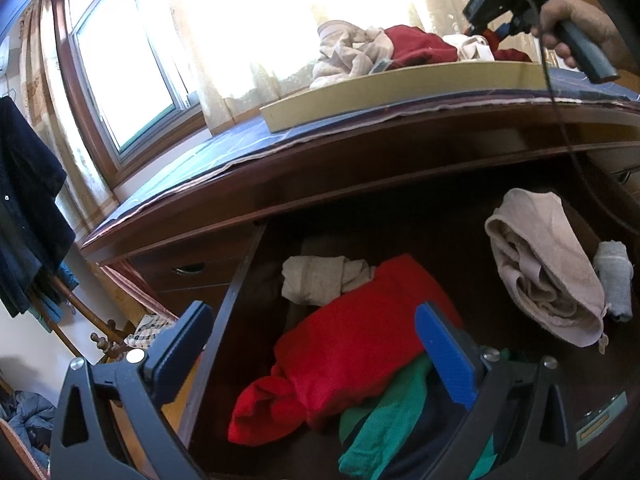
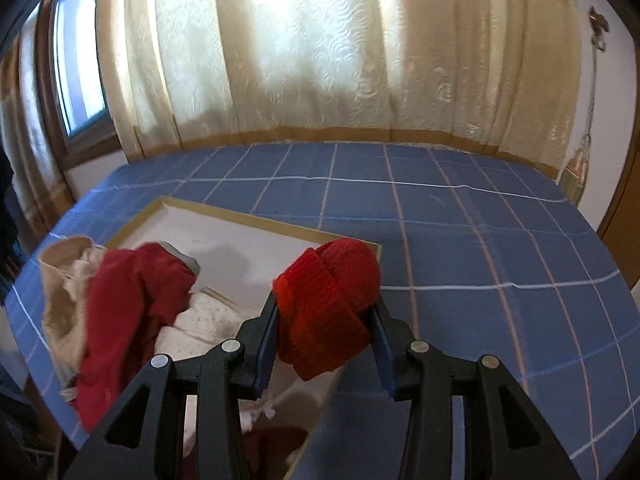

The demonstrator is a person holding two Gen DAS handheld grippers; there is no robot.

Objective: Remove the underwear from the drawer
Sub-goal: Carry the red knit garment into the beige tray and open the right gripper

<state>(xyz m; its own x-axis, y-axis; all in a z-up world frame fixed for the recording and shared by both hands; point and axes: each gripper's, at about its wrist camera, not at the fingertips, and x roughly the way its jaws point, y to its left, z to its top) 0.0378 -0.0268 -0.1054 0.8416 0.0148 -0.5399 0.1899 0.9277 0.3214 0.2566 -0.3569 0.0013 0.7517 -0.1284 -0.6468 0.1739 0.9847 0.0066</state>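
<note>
Carrying the folded red underwear (image 2: 326, 304), the right gripper (image 2: 325, 322) clenches it between both pads above the near right corner of the shallow tray (image 2: 224, 210) on the blue checked cloth (image 2: 480, 240). Letting go well calls for drifting further over the tray's bare floor, clear of the rim and beside the dark red garment (image 2: 132, 320) and beige pieces already there. Over the open drawer (image 1: 240, 280), the left gripper (image 1: 316, 334) hangs released above another red garment (image 1: 360, 344), grasping nothing; it looks like the next pick.
</note>
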